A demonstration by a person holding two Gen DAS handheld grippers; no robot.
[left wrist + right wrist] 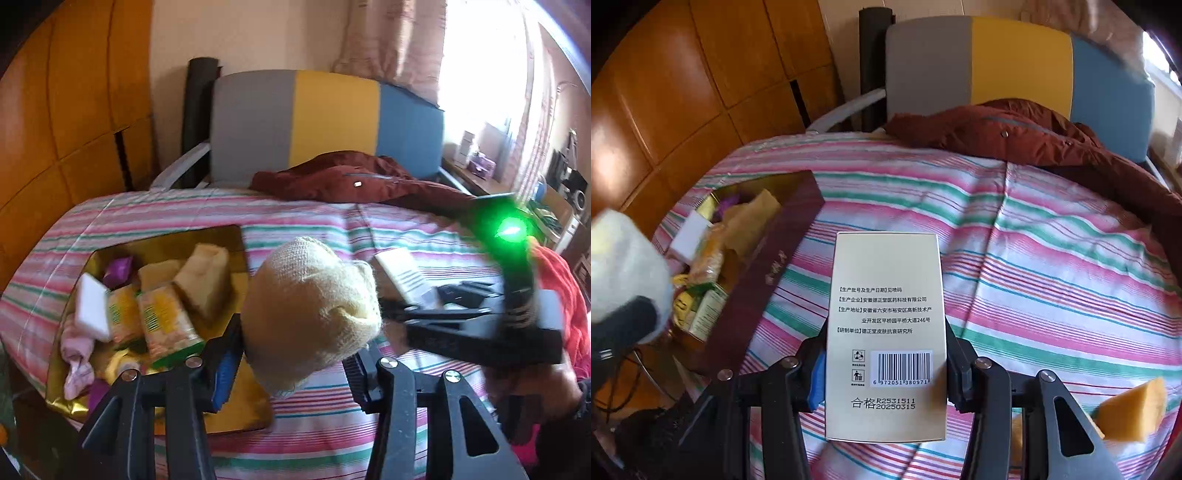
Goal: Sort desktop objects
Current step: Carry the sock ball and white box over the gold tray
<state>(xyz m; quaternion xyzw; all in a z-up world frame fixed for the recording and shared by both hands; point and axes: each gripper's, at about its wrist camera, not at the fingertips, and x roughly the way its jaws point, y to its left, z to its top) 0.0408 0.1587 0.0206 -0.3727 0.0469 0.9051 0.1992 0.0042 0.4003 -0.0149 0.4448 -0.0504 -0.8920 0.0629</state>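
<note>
Cream knit sock ball [310, 314] clamped in left gripper [291, 354]; beige barcoded carton [886, 332] clamped in right gripper [886, 376]

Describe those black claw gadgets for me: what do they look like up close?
Each gripper, left and right, is a black plastic frame of angled struts joined by silver rivets. The fingers are ribbed black, with a blue pad on the left one. Seen from the left camera, the right gripper carries a curved black bracket with a glowing green light.
</note>
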